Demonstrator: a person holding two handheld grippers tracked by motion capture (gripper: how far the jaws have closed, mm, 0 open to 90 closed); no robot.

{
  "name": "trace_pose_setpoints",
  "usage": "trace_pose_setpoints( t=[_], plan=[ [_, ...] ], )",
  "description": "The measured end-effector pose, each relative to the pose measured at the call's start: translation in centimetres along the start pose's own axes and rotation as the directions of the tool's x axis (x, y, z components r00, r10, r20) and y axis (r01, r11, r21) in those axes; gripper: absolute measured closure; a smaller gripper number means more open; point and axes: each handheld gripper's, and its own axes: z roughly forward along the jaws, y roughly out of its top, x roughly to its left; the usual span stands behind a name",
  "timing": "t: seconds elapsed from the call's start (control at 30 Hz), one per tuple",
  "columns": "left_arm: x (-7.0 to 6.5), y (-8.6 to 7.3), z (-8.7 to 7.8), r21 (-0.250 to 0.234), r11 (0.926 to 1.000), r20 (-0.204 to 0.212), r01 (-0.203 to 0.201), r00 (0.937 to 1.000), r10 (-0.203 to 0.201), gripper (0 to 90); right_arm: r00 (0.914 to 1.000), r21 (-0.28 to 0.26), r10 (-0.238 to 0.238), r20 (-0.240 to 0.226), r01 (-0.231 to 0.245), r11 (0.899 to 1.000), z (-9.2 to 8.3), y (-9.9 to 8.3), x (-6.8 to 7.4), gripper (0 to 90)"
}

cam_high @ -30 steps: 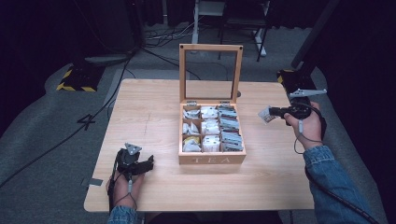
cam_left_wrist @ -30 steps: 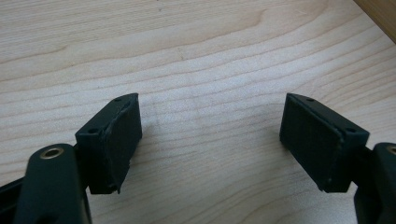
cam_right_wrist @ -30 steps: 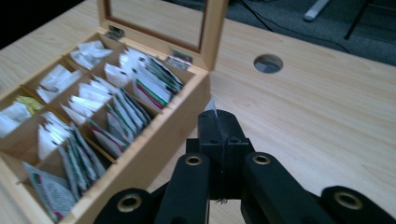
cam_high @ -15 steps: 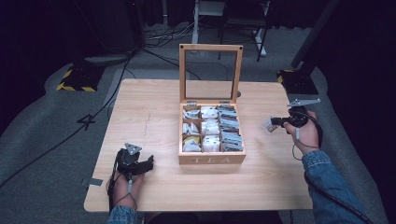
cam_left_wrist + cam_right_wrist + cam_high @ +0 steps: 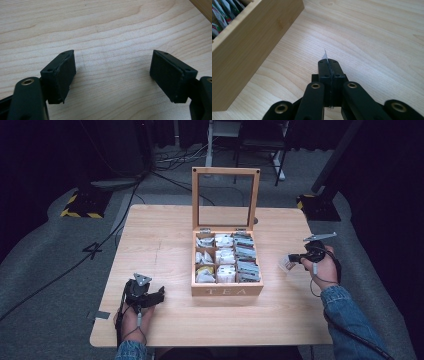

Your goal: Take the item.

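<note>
A wooden tea box (image 5: 227, 290) marked TEA stands mid-table with its glass lid upright, and several tea bags fill its compartments. My right gripper (image 5: 292, 259) is to the right of the box, low over the table, shut on a white tea bag (image 5: 285, 263). In the right gripper view the jaws are pressed together (image 5: 329, 62) with a thin white edge of the tea bag (image 5: 325, 54) sticking out past them; the box wall (image 5: 244, 47) is on the left. My left gripper (image 5: 159, 293) rests on the table near the front left, open (image 5: 112, 75) over bare wood.
The wooden table (image 5: 165, 245) has free room left and right of the box. Around it are grey floor, cables, black-and-yellow stands (image 5: 80, 205) at back left and dark frame legs at the back.
My right gripper has come down and toward the front from above the table's right side, carrying the tea bag close to the tabletop. The left gripper has stayed still.
</note>
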Motion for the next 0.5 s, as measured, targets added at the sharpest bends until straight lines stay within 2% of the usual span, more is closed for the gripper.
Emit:
trace_pose_setpoints(
  t=[0.2, 0.37, 0.47, 0.5],
  plan=[
    [0.00, 0.00, 0.00, 0.000, 1.0000, 0.000, 0.000, 1.0000, 0.000, 21.4, 0.9997, 0.012, 0.022, 0.004, -0.022, 1.000, 0.16, -0.55, -0.30, 90.0],
    [0.00, 0.00, 0.00, 0.000, 1.0000, 0.000, 0.000, 1.0000, 0.000, 21.4, 0.9998, 0.013, 0.018, 0.009, -0.019, 1.000, 0.14, -0.62, -0.49, 90.0],
    [0.00, 0.00, 0.00, 0.000, 1.0000, 0.000, 0.000, 1.0000, 0.000, 21.4, 0.9993, 0.010, 0.013, 0.036, -0.014, 1.000, 0.28, -0.71, -0.61, 78.7],
    [0.00, 0.00, 0.00, 0.000, 1.0000, 0.000, 0.000, 1.0000, 0.000, 21.4, 0.9993, 0.010, 0.013, 0.036, -0.014, 1.000, 0.28, -0.71, -0.61, 78.7]
  ],
)
